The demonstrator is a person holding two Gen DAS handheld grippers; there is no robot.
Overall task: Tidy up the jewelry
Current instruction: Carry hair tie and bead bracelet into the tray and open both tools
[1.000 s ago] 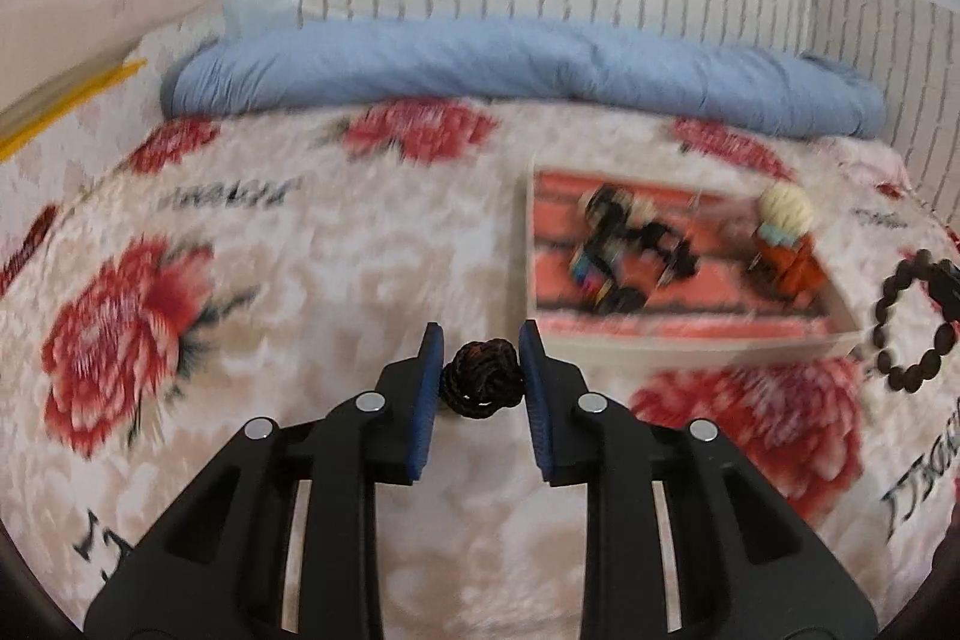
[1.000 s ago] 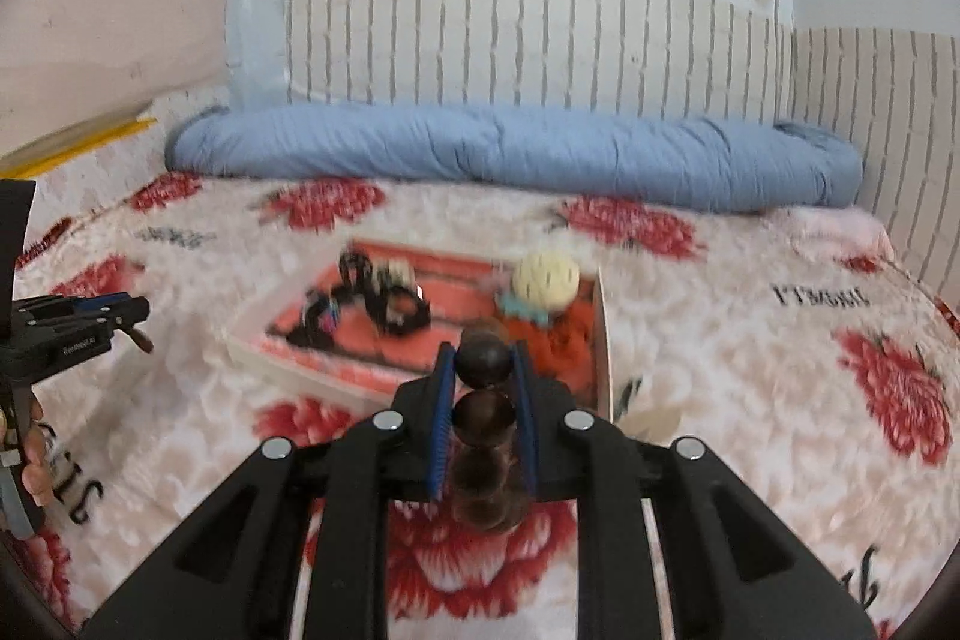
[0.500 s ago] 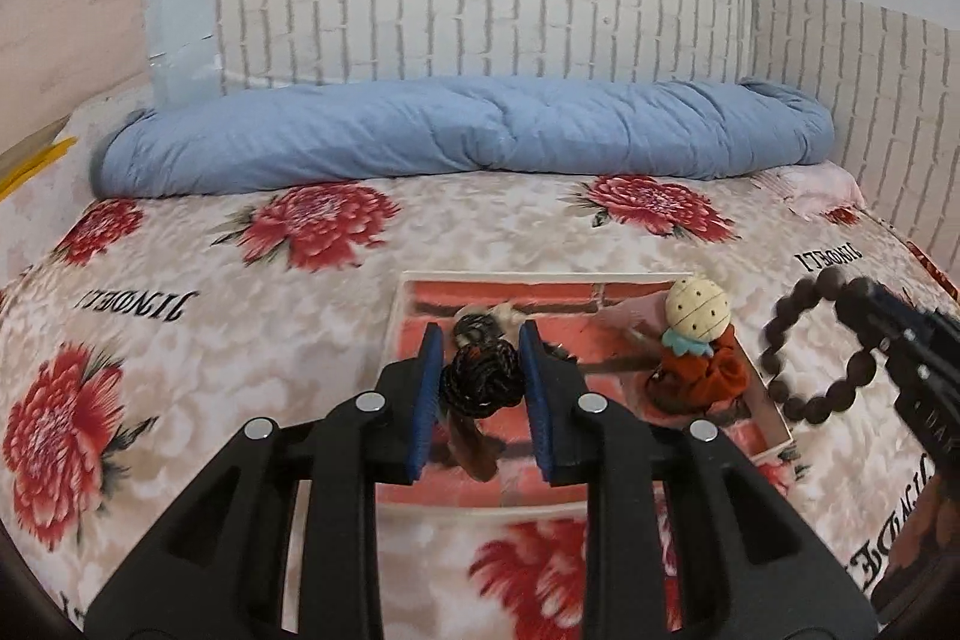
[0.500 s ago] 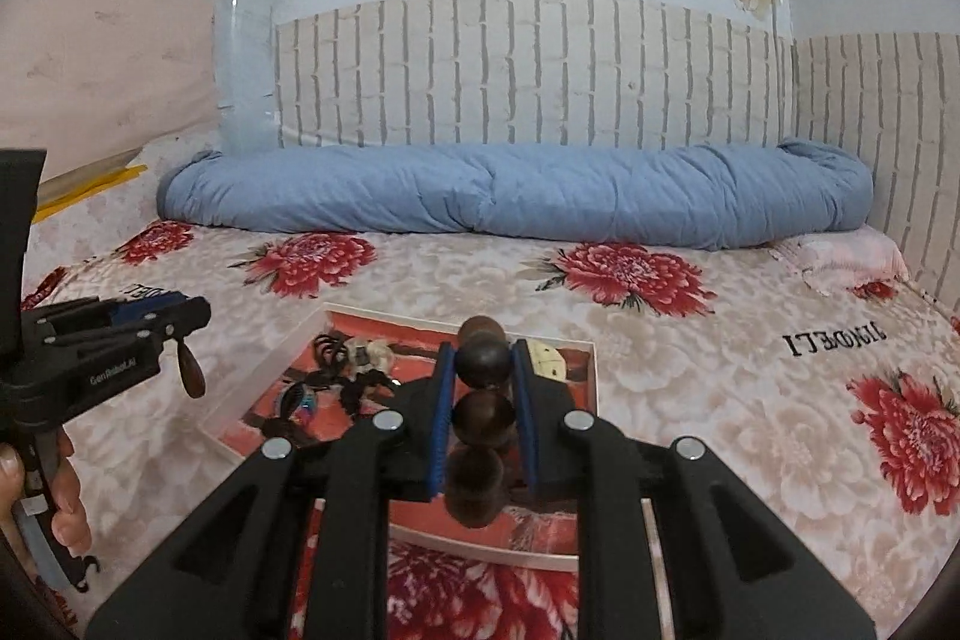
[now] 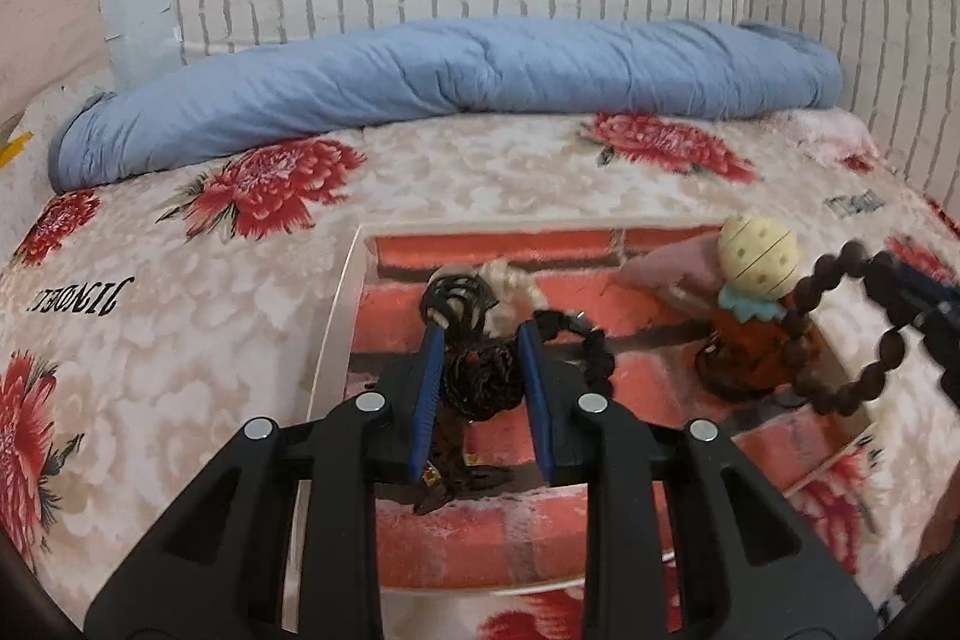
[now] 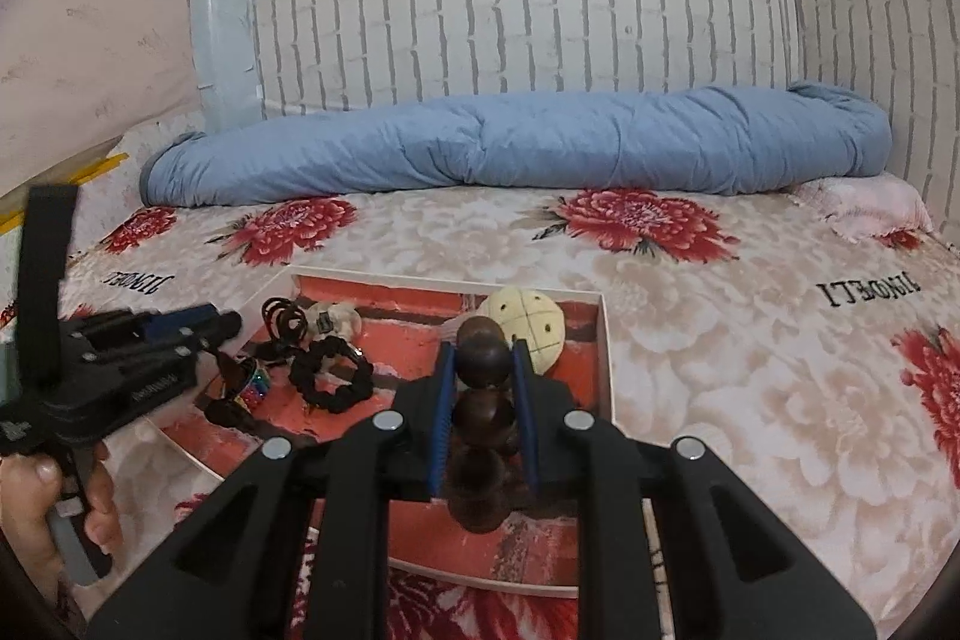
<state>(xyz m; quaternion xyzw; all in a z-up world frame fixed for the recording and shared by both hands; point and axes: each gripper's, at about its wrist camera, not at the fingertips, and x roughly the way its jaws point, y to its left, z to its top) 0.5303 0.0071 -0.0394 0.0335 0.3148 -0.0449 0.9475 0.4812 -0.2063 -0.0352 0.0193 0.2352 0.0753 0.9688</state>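
Observation:
My left gripper (image 5: 481, 340) is shut on a dark braided knot bracelet (image 5: 480, 379) and holds it over the left part of the red-lined tray (image 5: 336, 340). My right gripper (image 6: 483, 349) is shut on a brown wooden bead bracelet (image 6: 483, 418), over the tray's right half (image 6: 605, 358). The bead loop also shows in the left wrist view (image 5: 852, 334) at the right. In the tray lie black hair ties (image 6: 285, 319), a black beaded bracelet (image 6: 330, 376) and a cream ball charm on orange cloth (image 5: 759, 259).
The tray sits on a floral bedspread (image 6: 750, 370). A rolled blue quilt (image 6: 510, 148) lies along the brick-pattern headboard wall. A pink cloth (image 6: 864, 208) lies at the far right. The left gripper and the hand holding it show in the right wrist view (image 6: 120, 358).
Both grippers have moved forward and down over the tray, each still holding its bracelet. The tray looks closer in both views.

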